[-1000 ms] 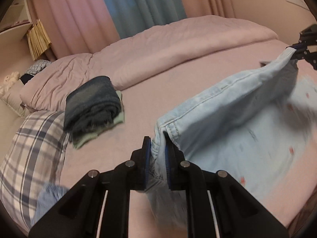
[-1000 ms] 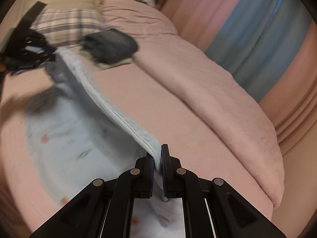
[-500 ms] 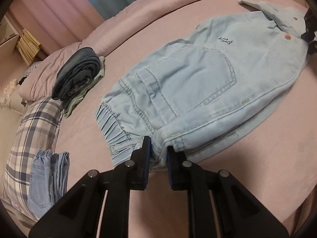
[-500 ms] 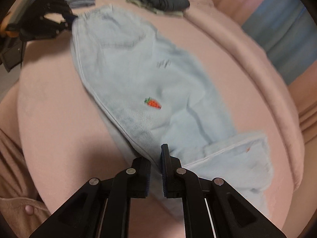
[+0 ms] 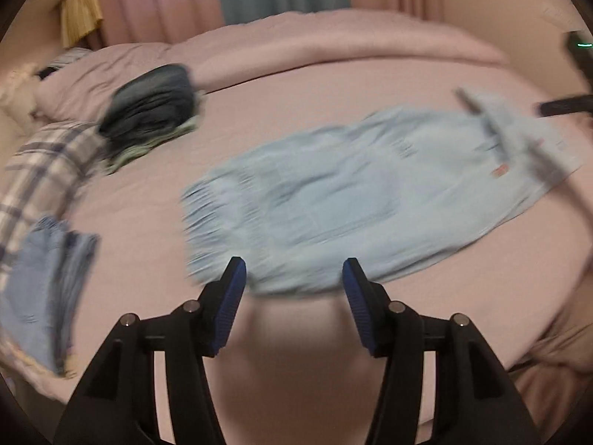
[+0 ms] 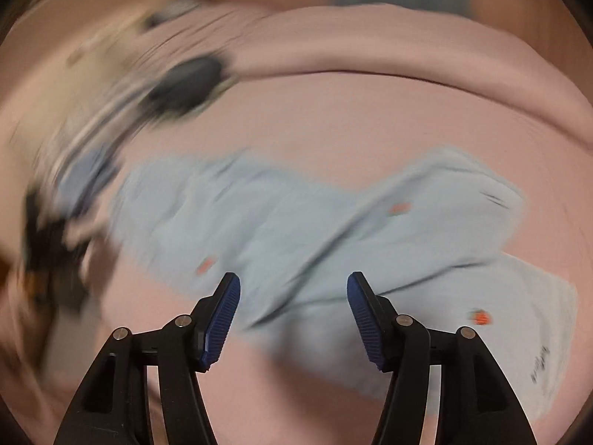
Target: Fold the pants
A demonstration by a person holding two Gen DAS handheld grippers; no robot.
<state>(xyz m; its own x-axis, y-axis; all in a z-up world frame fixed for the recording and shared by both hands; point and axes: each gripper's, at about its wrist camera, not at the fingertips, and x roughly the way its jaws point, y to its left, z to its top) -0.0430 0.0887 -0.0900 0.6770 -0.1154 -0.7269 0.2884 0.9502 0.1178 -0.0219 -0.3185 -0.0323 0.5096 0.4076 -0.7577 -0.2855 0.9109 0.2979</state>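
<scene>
Light blue denim pants [image 5: 355, 200] with small orange carrot marks lie flat on the pink bed, folded lengthwise, waistband toward the left in the left wrist view. My left gripper [image 5: 293, 282] hovers just in front of the waistband edge, its jaws opening, nothing between the blue pads. In the right wrist view the same pants [image 6: 296, 230] spread across the bed, with the leg ends to the right. My right gripper [image 6: 293, 293] stands over their near edge, jaws opening, the pads off the cloth. Both views are blurred by motion.
A stack of folded dark clothes [image 5: 152, 111] sits at the back left beside a plaid pillow [image 5: 40, 170]. Another pair of folded blue jeans [image 5: 44, 289] lies on the left edge. A pink duvet [image 5: 333, 44] bunches along the far side, with curtains behind.
Both grippers were shut on the pants, lowered them flat onto the bed, then let go and opened. The right gripper has swung and rolled sharply; the left has drawn back slightly.
</scene>
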